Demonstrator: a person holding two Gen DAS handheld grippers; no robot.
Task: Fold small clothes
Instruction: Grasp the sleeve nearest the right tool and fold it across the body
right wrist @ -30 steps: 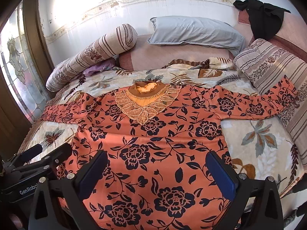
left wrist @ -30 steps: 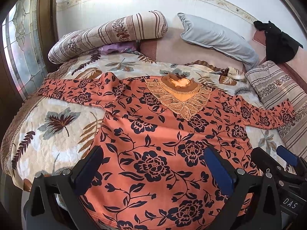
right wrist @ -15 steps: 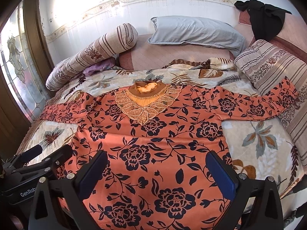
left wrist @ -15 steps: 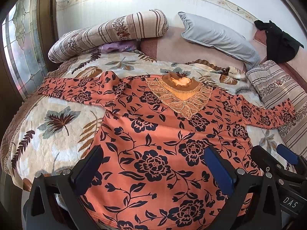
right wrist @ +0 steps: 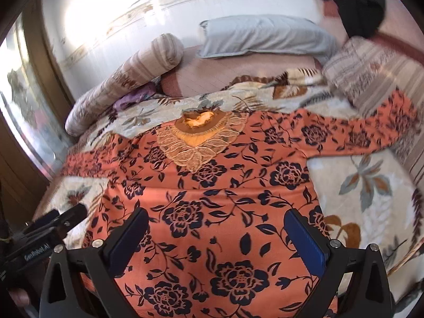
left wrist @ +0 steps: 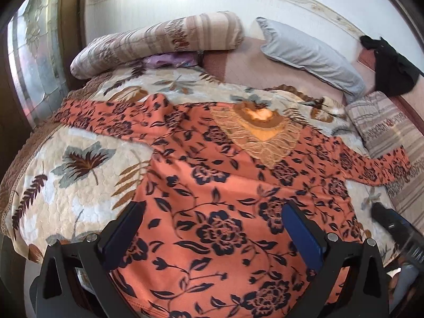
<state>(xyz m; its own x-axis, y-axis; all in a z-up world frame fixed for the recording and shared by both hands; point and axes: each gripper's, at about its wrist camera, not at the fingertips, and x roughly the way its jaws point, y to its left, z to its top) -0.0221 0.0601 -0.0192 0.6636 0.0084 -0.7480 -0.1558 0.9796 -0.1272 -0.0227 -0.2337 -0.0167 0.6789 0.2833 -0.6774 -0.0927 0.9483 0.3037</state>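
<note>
We see the bed's leaf-print quilt [left wrist: 79, 185] under everything, and we take the orange floral blouse [left wrist: 217, 190] as our landmark. The blouse lies face up and fully spread across the quilt, its hem toward us, its lace-trimmed neckline [right wrist: 198, 137] at the far end of the body. Both sleeves stretch straight out from the body: one sleeve [left wrist: 106, 119] toward the window side, the other sleeve [right wrist: 357, 135] reaching up onto a striped cushion [right wrist: 371, 74]. Beyond the neckline lie a striped bolster [left wrist: 159, 42] and a grey pillow [left wrist: 310, 53].

We judge that no fold is made yet: the garment is only laid out, so both sleeves and the body are left to fold.

Our left gripper [left wrist: 212, 228] hovers over the blouse's lower half with its jaws spread wide and nothing between them. Our right gripper [right wrist: 216, 235] hovers likewise, released and empty.
</note>
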